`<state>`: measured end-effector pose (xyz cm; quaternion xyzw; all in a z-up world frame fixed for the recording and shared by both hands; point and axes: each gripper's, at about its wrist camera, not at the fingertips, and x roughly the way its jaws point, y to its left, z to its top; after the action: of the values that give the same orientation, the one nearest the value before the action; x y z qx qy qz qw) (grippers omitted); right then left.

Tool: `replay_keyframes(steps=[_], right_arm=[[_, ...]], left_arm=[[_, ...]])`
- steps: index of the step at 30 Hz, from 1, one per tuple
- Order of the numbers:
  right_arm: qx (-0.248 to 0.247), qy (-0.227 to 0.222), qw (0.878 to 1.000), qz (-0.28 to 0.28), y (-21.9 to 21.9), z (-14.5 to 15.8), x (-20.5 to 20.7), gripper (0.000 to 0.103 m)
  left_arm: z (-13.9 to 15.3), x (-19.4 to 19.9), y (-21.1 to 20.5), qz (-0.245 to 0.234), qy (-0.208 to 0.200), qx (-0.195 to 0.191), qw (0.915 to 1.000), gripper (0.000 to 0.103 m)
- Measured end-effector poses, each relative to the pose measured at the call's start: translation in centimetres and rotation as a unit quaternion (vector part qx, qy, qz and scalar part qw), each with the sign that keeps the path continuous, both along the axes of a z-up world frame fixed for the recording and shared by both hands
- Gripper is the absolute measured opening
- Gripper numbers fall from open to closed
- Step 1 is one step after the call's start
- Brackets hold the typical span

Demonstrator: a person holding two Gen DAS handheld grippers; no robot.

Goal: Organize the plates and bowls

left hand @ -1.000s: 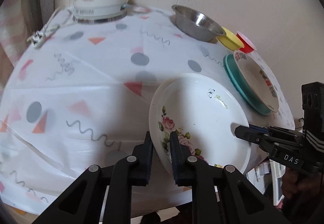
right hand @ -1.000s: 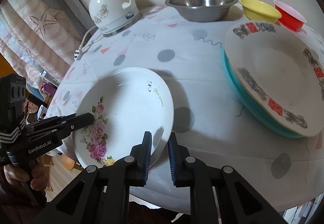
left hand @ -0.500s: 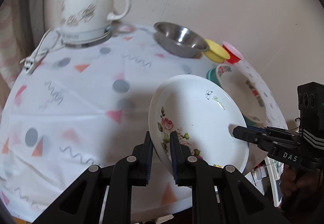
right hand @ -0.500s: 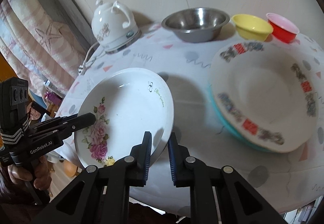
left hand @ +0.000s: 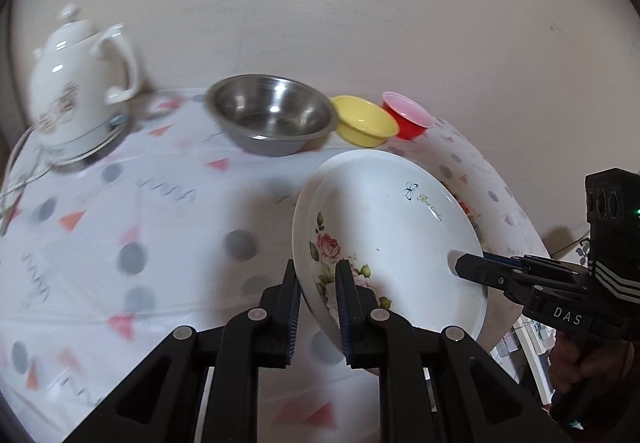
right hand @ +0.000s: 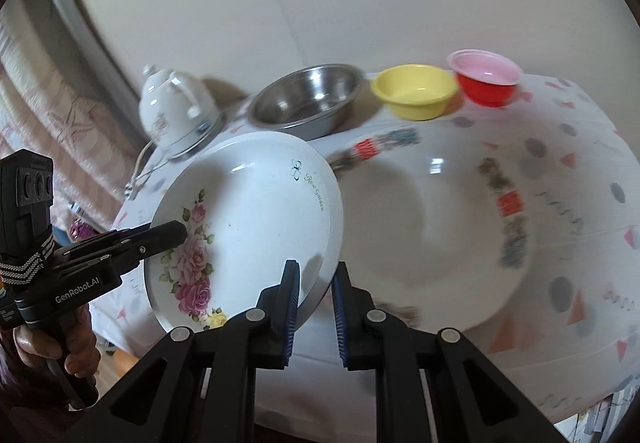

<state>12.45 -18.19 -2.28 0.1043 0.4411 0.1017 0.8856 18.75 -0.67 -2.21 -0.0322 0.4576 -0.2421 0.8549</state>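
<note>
Left claw (left hand: 317, 285): clamped on the rose plate's (left hand: 396, 239) near rim.
Right claw (right hand: 315, 285): clamped on its opposite rim.
Plate: tilted, apparently clear of the table (left hand: 160, 203).

Plain cream wall (left hand: 360, 23) behind, faint vertical seam in it. Round table (left hand: 132, 211) pushed up to the wall, covered in white cloth with grey dots, pink triangles, squiggles. Striped pinkish curtain (right hand: 48, 123) with starfish print at left. Soft indoor light, cloth blurred.
</note>
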Motion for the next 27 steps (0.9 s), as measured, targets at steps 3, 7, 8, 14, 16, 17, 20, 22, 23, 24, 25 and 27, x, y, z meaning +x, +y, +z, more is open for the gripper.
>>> replay_keyframes(steps=[3,7,8,14,16,17,20,22,23,24,25,27], right_arm=[[-0.002,0.003,1.0,-0.015,-2.0,-0.1,0.4,0.016],[-0.008,0.013,0.999,-0.03,-4.5,-0.3,1.3,0.016],[-0.011,0.015,0.999,-0.033,-5.1,-0.3,1.5,0.016],[-0.02,0.032,0.998,-0.045,-8.1,-1.1,2.5,0.016],[-0.021,0.037,0.998,-0.044,-8.7,-1.4,2.9,0.016],[-0.021,0.039,0.998,-0.045,-9.0,-1.6,2.9,0.016],[-0.027,0.051,0.997,-0.044,-9.6,-2.2,3.5,0.016],[-0.027,0.058,0.997,-0.041,-9.9,-2.5,3.9,0.016],[-0.031,0.058,0.997,-0.04,-9.9,-2.6,4.1,0.016],[-0.033,0.058,0.997,-0.038,-10.0,-2.6,4.2,0.016],[-0.032,0.06,0.997,-0.034,-10.1,-2.8,4.3,0.016],[-0.033,0.063,0.997,-0.029,-10.0,-3.0,4.5,0.016]], left_arm=[[-0.3,0.8,-2.4,-0.011,0.002,0.002,0.9999,0.016],[-1.0,2.0,-5.2,-0.022,0.008,0.006,0.9997,0.016],[-1.1,2.2,-5.9,-0.025,0.009,0.007,0.9996,0.016],[-2.4,3.3,-9.0,-0.037,0.023,0.018,0.9989,0.016],[-3.0,3.4,-9.6,-0.035,0.03,0.021,0.9987,0.016],[-3.1,3.4,-9.8,-0.035,0.032,0.022,0.9986,0.016],[-3.8,3.7,-10.6,-0.031,0.042,0.031,0.9982,0.016],[-4.1,3.9,-10.8,-0.025,0.047,0.033,0.998,0.016],[-4.3,4.1,-10.8,-0.022,0.051,0.034,0.9978,0.016],[-4.5,4.2,-11.0,-0.019,0.055,0.041,0.9975,0.016],[-4.6,4.2,-11.0,-0.016,0.055,0.045,0.9973,0.016],[-4.8,4.0,-10.9,-0.009,0.058,0.049,0.9971,0.017]])
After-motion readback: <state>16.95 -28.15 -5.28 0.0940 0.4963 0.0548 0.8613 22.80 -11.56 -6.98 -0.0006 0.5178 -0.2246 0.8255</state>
